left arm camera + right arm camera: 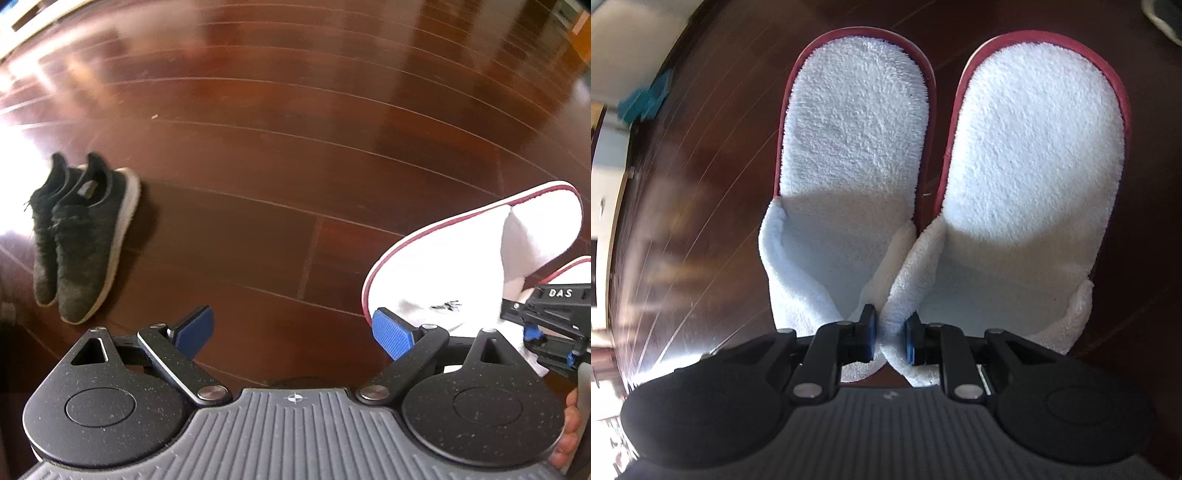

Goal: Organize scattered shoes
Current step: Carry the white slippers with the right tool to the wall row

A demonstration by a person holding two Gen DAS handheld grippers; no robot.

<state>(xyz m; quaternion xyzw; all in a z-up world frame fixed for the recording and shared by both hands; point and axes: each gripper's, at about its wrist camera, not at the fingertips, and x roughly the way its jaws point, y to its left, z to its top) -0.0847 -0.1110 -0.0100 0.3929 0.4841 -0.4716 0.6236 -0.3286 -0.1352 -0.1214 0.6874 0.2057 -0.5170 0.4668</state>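
Two white terry slippers with red trim fill the right wrist view side by side, the left slipper (849, 155) and the right slipper (1034, 158). My right gripper (890, 338) is shut on their two inner upper edges, pinched together between the blue pads. In the left wrist view the same slippers (461, 258) hang at the right, with the right gripper (546, 325) coming in from the edge. My left gripper (295, 332) stands open above the wooden floor, with nothing between its fingers. A pair of black sneakers (81, 236) with white soles sits side by side at the left.
Dark red-brown wooden floor (277, 166) spreads across both views. A teal object (646, 99) lies near a pale wall at the far left of the right wrist view. A hand (572, 432) shows at the lower right edge of the left wrist view.
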